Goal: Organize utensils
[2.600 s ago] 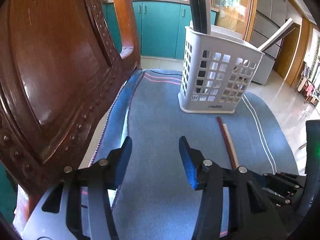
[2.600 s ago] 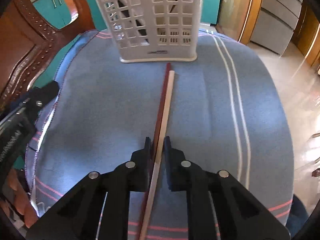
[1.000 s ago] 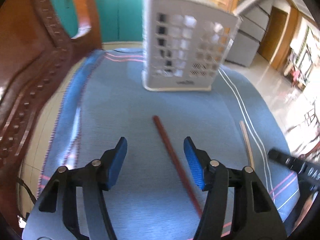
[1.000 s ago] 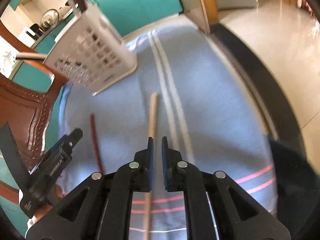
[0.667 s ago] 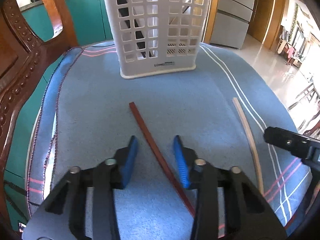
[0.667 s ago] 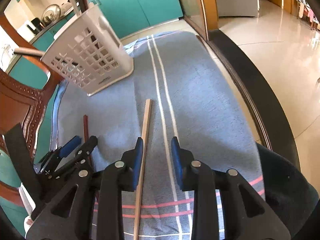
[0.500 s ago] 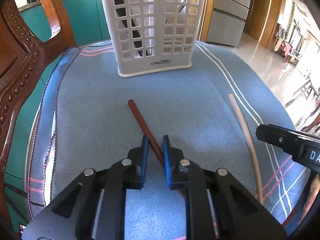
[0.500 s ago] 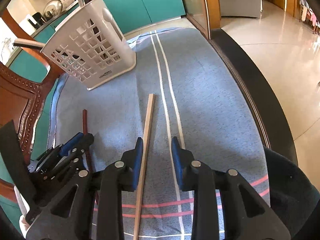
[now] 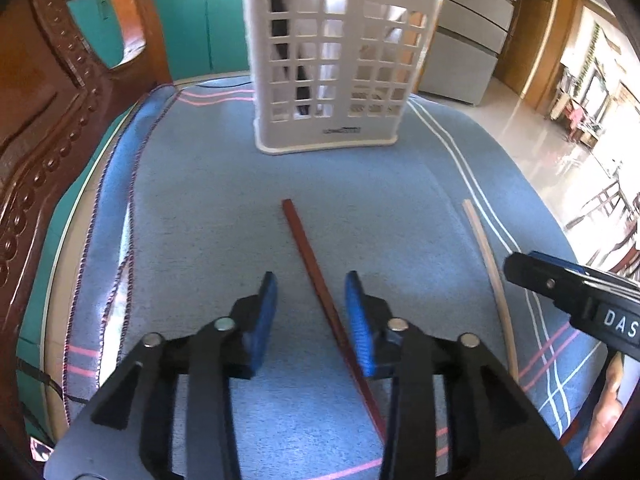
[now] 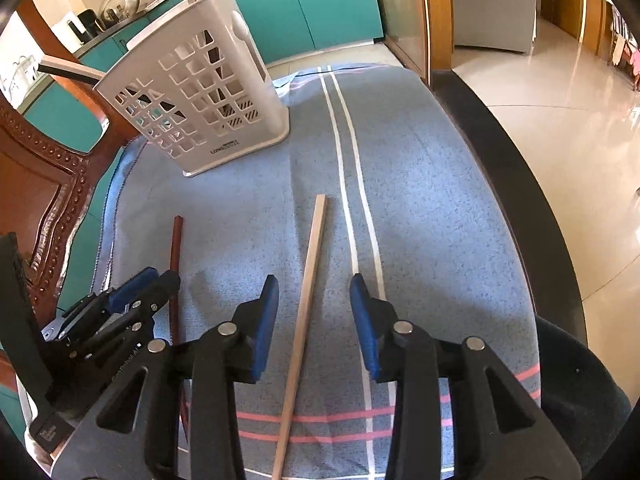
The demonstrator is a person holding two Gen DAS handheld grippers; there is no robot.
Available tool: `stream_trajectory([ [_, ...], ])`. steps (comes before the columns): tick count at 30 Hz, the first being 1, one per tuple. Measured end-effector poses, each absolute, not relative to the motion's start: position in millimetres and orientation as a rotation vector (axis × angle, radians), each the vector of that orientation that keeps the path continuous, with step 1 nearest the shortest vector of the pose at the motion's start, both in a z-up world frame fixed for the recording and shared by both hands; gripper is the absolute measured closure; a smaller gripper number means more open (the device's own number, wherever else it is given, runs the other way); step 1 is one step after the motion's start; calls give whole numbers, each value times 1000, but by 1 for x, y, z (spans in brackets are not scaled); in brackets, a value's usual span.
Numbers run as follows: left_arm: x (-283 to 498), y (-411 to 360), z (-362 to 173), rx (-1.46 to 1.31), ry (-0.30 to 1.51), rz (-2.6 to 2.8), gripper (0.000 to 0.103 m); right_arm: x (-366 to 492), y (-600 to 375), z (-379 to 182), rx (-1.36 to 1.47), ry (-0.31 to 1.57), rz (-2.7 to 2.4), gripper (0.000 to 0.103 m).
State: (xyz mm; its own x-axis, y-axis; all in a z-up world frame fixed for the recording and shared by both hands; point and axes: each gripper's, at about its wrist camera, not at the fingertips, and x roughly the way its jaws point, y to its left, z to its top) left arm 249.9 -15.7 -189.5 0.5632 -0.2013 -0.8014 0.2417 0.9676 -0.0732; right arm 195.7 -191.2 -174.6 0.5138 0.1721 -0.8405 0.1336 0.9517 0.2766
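Observation:
A dark red chopstick [image 9: 316, 276] lies on the blue cloth, running between the fingers of my left gripper [image 9: 311, 300], which is open and not touching it. A pale wooden chopstick [image 10: 306, 284] lies between the fingers of my right gripper [image 10: 314, 304], which is also open. The red chopstick also shows in the right wrist view [image 10: 175, 248], and the pale one in the left wrist view [image 9: 486, 252]. A white slotted utensil basket [image 9: 340, 68] stands at the far end of the cloth and holds several utensils.
The blue towel [image 9: 200, 208] covers a small round table. A carved wooden chair back [image 9: 48, 112] stands close on the left. The table's dark edge [image 10: 512, 184] drops to the tiled floor on the right. Teal kitchen cabinets are behind.
Both chopsticks were set apart on the cloth and released. The left gripper closed around the red chopstick half a second ago and has now opened again. The right gripper has opened wider.

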Motion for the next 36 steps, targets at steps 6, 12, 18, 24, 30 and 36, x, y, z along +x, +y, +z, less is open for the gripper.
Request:
stream_trajectory([
  [6,256,-13,-195,55,962,-212,55,199,-192,-176,293,1031,9,65],
  [12,258,-17,-196,62,960,-169,49,212,-186,-176,222,1032,6,59],
  [18,261,-12,-195,36,954,-133,67,234,-175,-190,108,1075,-17,59],
  [24,265,-17,-192,25,958,-145,92,241,-165,-193,26,1056,-20,60],
  [30,263,-24,-192,34,951,-181,96,240,-164,-194,35,1047,37,92],
  [36,265,-26,-193,42,956,-181,96,240,-159,-191,48,1047,80,92],
])
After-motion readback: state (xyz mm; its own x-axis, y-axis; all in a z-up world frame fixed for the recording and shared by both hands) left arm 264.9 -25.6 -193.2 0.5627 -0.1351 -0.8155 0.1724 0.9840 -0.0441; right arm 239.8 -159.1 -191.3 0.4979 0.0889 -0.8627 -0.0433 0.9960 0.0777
